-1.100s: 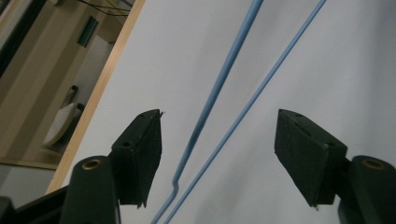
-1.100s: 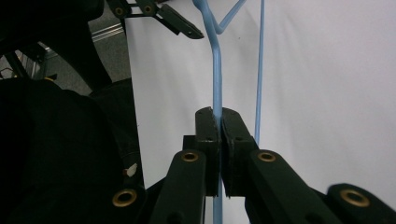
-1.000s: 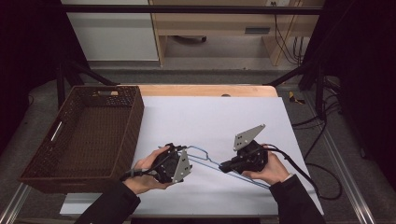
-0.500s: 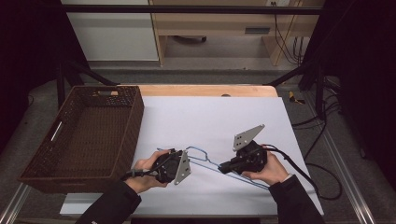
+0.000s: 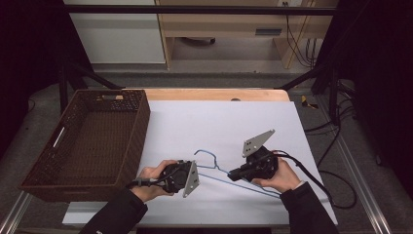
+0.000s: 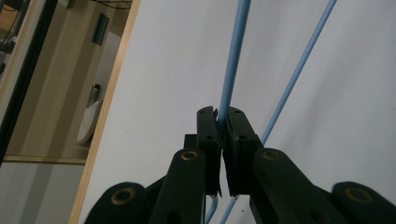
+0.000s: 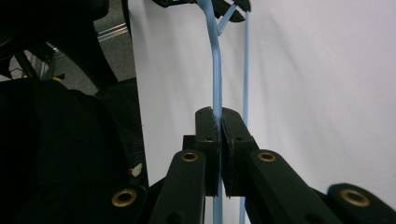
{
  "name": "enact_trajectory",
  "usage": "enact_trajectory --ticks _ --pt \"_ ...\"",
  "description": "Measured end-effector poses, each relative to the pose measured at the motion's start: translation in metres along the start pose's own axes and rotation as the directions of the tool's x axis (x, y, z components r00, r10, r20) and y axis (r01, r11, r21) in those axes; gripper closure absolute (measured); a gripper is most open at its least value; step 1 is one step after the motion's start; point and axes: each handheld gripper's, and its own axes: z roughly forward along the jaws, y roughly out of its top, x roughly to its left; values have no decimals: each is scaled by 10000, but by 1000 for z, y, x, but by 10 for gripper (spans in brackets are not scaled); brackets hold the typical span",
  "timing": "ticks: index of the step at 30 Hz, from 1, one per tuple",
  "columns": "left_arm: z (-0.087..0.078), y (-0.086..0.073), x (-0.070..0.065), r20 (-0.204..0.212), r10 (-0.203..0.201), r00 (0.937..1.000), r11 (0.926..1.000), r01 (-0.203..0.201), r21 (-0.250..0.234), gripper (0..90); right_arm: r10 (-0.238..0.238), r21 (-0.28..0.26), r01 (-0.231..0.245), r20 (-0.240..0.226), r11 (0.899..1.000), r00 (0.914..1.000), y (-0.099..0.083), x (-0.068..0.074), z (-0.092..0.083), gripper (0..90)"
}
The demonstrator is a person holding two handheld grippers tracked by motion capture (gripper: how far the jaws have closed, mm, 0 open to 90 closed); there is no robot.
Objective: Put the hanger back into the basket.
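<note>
Hanger wire partly behind both grippers

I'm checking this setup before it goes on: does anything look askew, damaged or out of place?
Nothing stands out. The blue wire hanger lies flat on the white sheet, unbent as far as shows, with the left gripper and right gripper each shut on a wire. The basket sits squarely at the sheet's left, upright.
</note>
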Motion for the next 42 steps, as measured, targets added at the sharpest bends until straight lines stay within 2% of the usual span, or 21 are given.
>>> enact_trajectory --ticks 9,12,16,20,21,23,24,25,26,28,29,30,31,32,33,34,36,37,38,39,42 --pt "-3 1 -1 71 -23 10000 10000 23 41 874 78 -82 -78 110 9999 9999 1 -2 -2 875" --pt "-3 2 0 206 -235 9995 9996 232 143 875 47 -102 -44 239 9999 9997 1 -1 -2 869" --pt "-4 3 4 289 -496 9984 9978 483 450 875 60 -443 -33 610 9990 9981 1 -1 -6 771" --pt "-4 6 7 175 -928 9955 9919 909 891 875 121 -1372 144 1903 9904 9817 -1 0 -26 591" --pt "-4 6 7 175 -928 9955 9919 909 891 876 121 -1372 144 1903 9904 9817 -1 0 -26 591" --pt "-4 6 8 92 -1166 9931 9885 1151 982 875 245 -1814 212 2461 9832 9689 -3 0 -35 502" --pt "-3 7 9 86 -1446 9895 9851 1431 955 876 370 -2107 280 2986 9772 9537 -6 0 -42 406" --pt "-4 7 10 2 -1506 9886 9837 1498 996 876 370 -2107 280 2986 9772 9537 -6 0 -42 406" --pt "-4 8 13 -26 -1738 9848 9784 1730 1130 876 564 -2423 312 3463 9697 9364 -10 -1 -47 322" --pt "-4 8 14 -111 -1838 9829 9759 1838 1174 876 852 -2782 319 3986 9600 9132 -15 -2 -52 249" --pt "-5 9 15 -74 -1931 9811 9726 1924 1301 876 852 -2782 319 3986 9600 9132 -15 -2 -52 249" --pt "-5 10 18 -217 -2087 9777 9666 2096 1476 876 1200 -3138 257 4362 9492 8918 -20 -3 -56 223" --pt "-5 10 20 -264 -2170 9758 9637 2185 1535 876 1395 -3350 220 4499 9419 8821 -24 -4 -58 197" --pt "-5 10 20 -264 -2170 9758 9637 2185 1535 876 1395 -3350 220 4499 9419 8821 -24 -4 -58 197" --pt "-5 11 22 -323 -2307 9725 9593 2329 1597 876 1591 -3525 150 4596 9357 8738 -27 -4 -60 167" --pt "-6 11 23 -316 -2419 9698 9566 2439 1596 876 1964 -3761 -35 4758 9266 8573 -33 -5 -64 125" --pt "-7 12 28 -501 -2740 9604 9457 2786 1676 876 2192 -3933 -100 4911 9194 8431 -40 -6 -67 100" --pt "-7 12 28 -501 -2740 9604 9457 2786 1676 876 2336 -4013 -174 4967 9158 8359 -44 -6 -68 87" --pt "-9 12 31 -544 -2843 9572 9400 2895 1805 876 2476 -4086 -264 4993 9123 8303 -47 -5 -68 79" --pt "-9 12 31 -544 -2843 9572 9400 2895 1805 876 2600 -4145 -348 5012 9094 8253 -51 -5 -69 71" --pt "-12 13 37 -707 -3134 9470 9298 3211 1801 876 2819 -4310 -455 5032 9012 8169 -58 -5 -70 56"
